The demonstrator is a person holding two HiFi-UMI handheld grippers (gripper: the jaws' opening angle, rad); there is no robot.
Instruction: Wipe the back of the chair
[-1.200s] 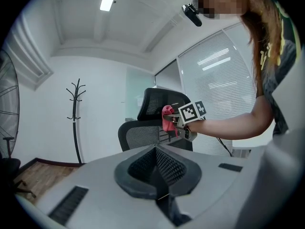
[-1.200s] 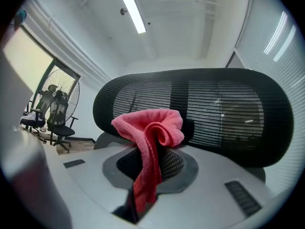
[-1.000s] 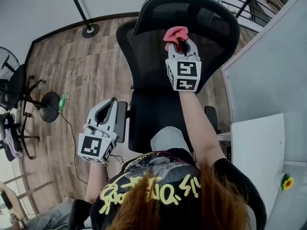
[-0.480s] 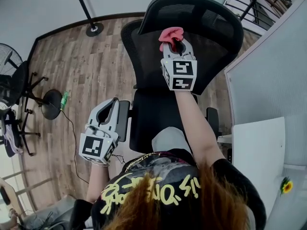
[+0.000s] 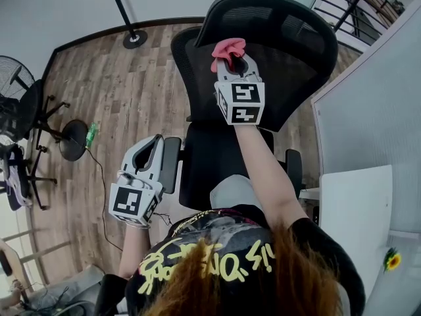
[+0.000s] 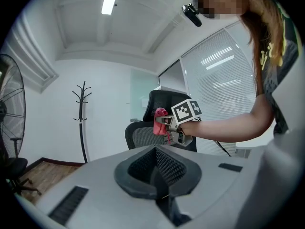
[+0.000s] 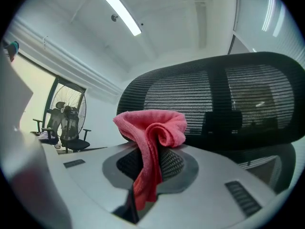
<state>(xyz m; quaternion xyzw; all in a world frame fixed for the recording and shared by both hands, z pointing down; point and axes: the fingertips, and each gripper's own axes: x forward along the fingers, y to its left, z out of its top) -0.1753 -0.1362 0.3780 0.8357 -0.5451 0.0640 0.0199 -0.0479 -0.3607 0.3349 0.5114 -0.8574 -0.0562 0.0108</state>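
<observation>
The black mesh office chair [image 5: 289, 51] stands in front of me, its back [image 7: 224, 99] filling the right gripper view. My right gripper [image 5: 230, 56] is shut on a pink cloth [image 5: 227, 47] and holds it against the upper part of the back. The cloth [image 7: 153, 130] bunches out over the jaws. My left gripper [image 5: 153, 147] is low at the left, beside the chair's left armrest [image 5: 170, 165], shut with nothing in it. In the left gripper view the right gripper [image 6: 165, 124] and the cloth [image 6: 159, 120] show against the chair [image 6: 167, 99].
A white desk [image 5: 355, 209] and a grey partition [image 5: 375, 110] stand close on the right. A fan and another chair [image 5: 16, 110] are at the left. A coat stand's base [image 5: 135, 39] and a green bottle [image 5: 91, 135] are on the wood floor.
My right gripper has slid the pink cloth a little to the left across the chair back. The left gripper has stayed where it was.
</observation>
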